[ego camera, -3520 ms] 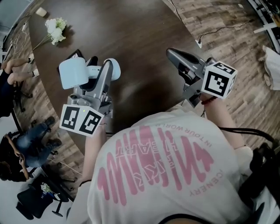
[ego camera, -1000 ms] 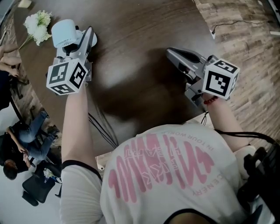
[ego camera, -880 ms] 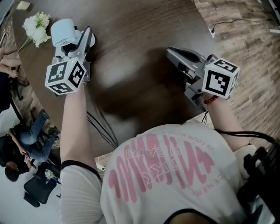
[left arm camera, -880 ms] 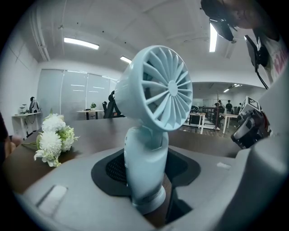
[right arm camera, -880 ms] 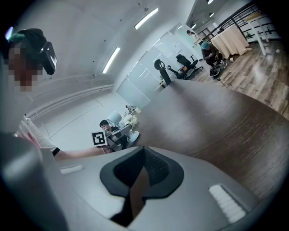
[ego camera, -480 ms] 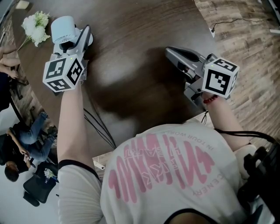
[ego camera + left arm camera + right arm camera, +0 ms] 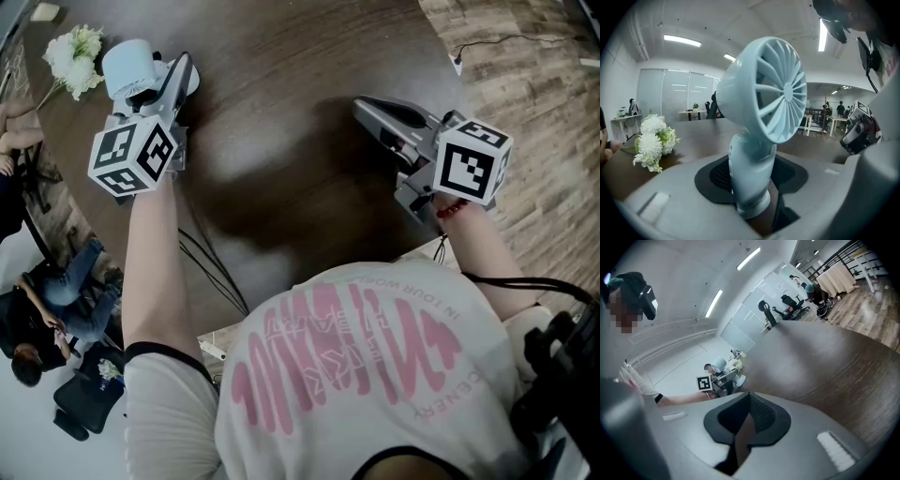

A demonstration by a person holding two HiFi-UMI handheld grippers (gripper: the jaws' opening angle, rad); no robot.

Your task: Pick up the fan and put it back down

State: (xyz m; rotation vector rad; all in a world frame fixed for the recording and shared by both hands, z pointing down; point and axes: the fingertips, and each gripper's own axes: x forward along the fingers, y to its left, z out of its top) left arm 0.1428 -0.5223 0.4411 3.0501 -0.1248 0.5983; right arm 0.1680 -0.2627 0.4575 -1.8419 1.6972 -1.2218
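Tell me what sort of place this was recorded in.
Probably an open-plan office: glass partitions, office chairs in the background beyond a large dark wooden table, and ceiling strip lights.

Head view steeply down, 2 gripper views low, close, all sharing table (image 7: pixel 281 112)

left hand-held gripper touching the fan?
Touching. The left gripper view shows the fan stem pinched between the left hand-held gripper's jaws.

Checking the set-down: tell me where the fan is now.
Head view, upper left: the light-blue fan is between the left gripper's jaws, beside the white flowers on the dark table.
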